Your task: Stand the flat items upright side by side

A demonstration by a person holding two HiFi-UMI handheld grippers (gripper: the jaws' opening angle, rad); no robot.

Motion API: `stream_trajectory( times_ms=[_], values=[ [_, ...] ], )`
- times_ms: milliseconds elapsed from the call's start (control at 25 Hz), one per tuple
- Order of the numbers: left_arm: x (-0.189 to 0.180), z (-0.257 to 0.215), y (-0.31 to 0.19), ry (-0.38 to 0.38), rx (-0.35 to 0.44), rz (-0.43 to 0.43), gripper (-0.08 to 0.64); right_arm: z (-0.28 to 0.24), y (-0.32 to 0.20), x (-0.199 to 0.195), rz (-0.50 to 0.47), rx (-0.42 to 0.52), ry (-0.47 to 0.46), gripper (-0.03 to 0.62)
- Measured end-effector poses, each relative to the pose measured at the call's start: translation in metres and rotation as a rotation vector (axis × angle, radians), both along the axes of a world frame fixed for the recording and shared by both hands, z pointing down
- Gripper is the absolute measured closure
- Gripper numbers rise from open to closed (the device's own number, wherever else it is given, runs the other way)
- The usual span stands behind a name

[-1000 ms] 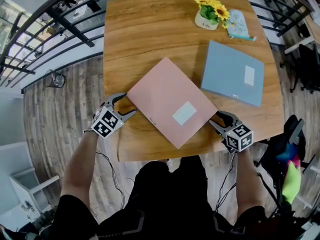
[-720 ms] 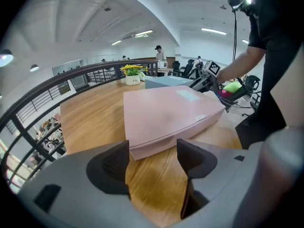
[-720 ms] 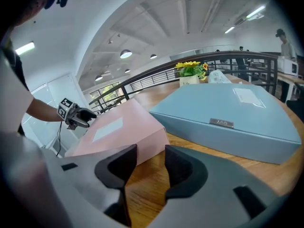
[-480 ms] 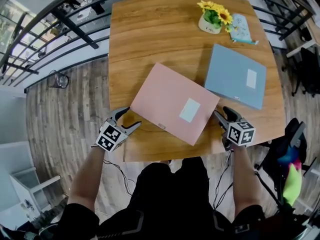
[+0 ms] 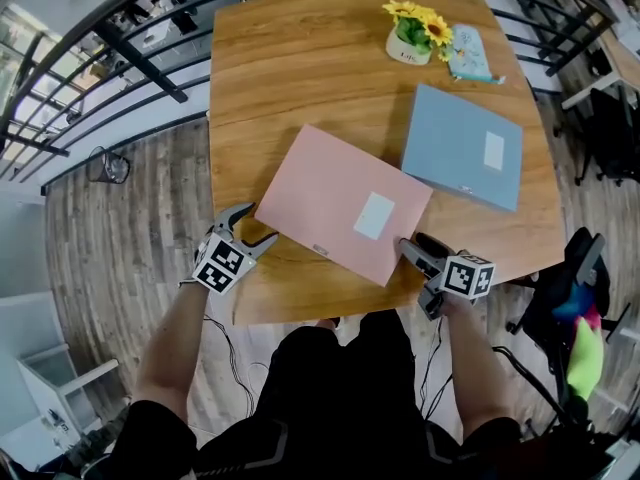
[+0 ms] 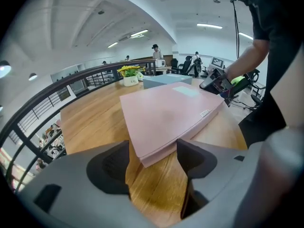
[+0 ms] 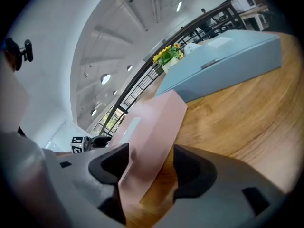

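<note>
My left tool (image 5: 258, 224) stands wide about one near corner of the pink folder (image 5: 340, 203), flat on the wooden surface (image 5: 300, 58); my right tool (image 5: 415, 250), jaws just opened wider, straddles the opposite corner unclamped. Next, I judge: pinch both corners and tip it upright, blue folder (image 5: 462, 146) afterwards

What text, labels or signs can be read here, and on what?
No text reads clearly.
Pink folder: white label and edge tag, too small to read.
Blue folder: white label and edge tag, too small.
Flower pot: print blurred.
Left tool, right tool: square black-and-white markers, no words.
</note>
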State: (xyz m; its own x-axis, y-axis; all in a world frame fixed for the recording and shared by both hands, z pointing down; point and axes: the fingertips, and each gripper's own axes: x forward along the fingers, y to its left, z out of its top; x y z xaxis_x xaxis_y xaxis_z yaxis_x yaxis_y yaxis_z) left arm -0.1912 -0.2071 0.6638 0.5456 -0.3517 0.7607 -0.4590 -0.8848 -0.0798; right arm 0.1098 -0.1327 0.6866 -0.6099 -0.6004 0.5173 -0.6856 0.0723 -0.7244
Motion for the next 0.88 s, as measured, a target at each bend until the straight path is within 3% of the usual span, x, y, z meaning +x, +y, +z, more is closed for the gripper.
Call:
stream_trajectory(
  times_ms=[280, 600, 880],
  values=[
    [0.009, 0.003, 0.007, 0.02, -0.036, -0.023, 0.233, 0.01, -0.003, -0.014, 0.054, -0.078, -0.155, 0.285],
    [0.008, 0.001, 0.019, 0.098, -0.064, -0.119, 0.235, -0.013, -0.008, -0.013, 0.079, -0.055, -0.06, 0.293],
    [-0.003, 0.0, 0.016, 0.169, -0.111, -0.19, 0.235, -0.064, -0.032, -0.023, -0.012, 0.015, 0.095, 0.293]
  ],
)
